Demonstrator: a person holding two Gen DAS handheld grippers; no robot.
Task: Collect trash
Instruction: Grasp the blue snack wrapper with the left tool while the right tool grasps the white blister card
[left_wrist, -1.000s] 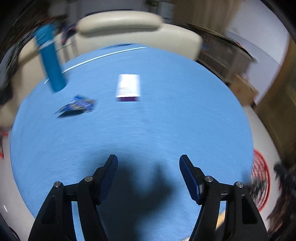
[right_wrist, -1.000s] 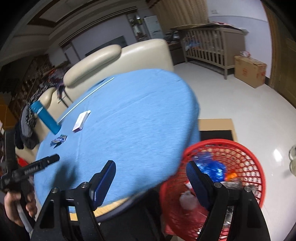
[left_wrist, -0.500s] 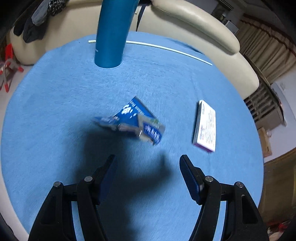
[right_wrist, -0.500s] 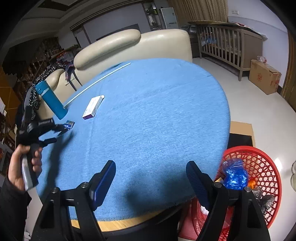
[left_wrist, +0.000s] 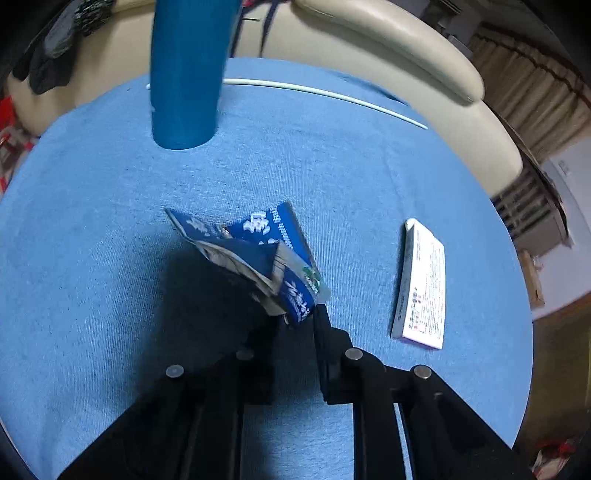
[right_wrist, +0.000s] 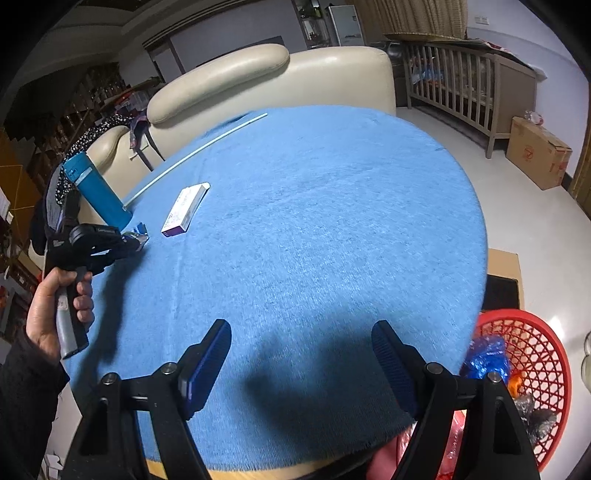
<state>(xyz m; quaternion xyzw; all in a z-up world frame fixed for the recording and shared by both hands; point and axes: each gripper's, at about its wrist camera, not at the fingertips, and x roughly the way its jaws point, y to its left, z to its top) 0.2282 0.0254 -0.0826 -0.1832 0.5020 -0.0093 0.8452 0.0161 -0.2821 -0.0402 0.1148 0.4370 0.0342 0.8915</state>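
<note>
- Round tabletop under nubby blue cloth; cream leather sofa behind.
- Left gripper — jaws clamped on crinkled blue foil wrapper, beside flat white box.
- Right gripper — jaws apart; red mesh basket nearby.

A round table under a blue cloth carries 4 things, all toward its far left side — a teal cylinder standing upright, a crumpled blue wrapper just in front of it, a flat white box with a purple edge lying beside the wrapper, and a thin white rod along the far edge by the sofa.
</note>
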